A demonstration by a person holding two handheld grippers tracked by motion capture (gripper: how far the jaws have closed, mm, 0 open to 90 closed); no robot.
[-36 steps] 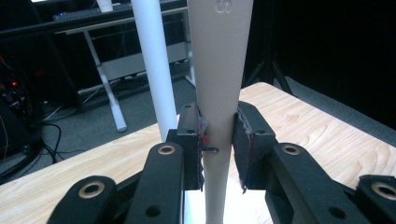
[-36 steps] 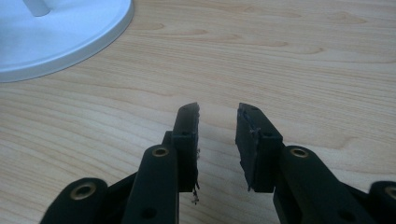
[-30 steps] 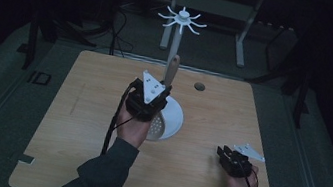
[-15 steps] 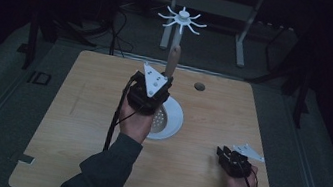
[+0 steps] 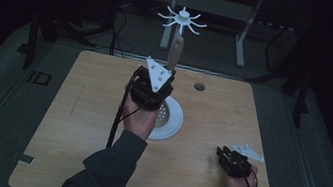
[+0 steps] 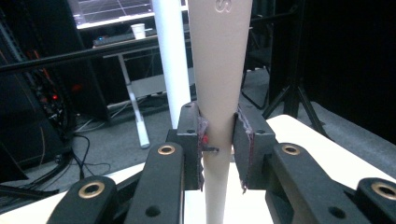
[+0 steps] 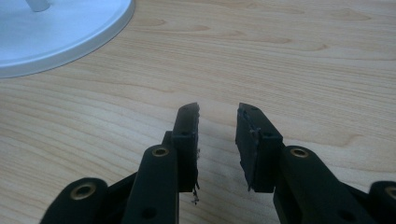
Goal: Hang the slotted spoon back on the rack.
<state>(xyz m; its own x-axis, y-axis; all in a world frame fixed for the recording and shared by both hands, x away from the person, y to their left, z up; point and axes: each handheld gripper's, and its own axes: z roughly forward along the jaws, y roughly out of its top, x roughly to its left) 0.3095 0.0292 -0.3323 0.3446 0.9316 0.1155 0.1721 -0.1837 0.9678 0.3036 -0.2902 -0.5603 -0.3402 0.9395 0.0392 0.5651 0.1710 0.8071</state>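
Observation:
My left gripper is shut on a pale, tapered handle that stands upright above the table. In the left gripper view the pads clamp the handle on both sides, and a white post rises just behind it. Below the hand lies the stand's white round base. The stand's head spreads white hooks above the handle. My right gripper rests low on the table at the right. Its jaws stand a little apart with nothing between them.
The wooden table has a small dark hole near its far edge. The white base lies ahead and to the left of the right gripper. Desk legs and cables stand on the dark floor beyond the table.
My left hand has lifted the handle higher beside the post, toward the hooked head. The right hand has stayed where it was.

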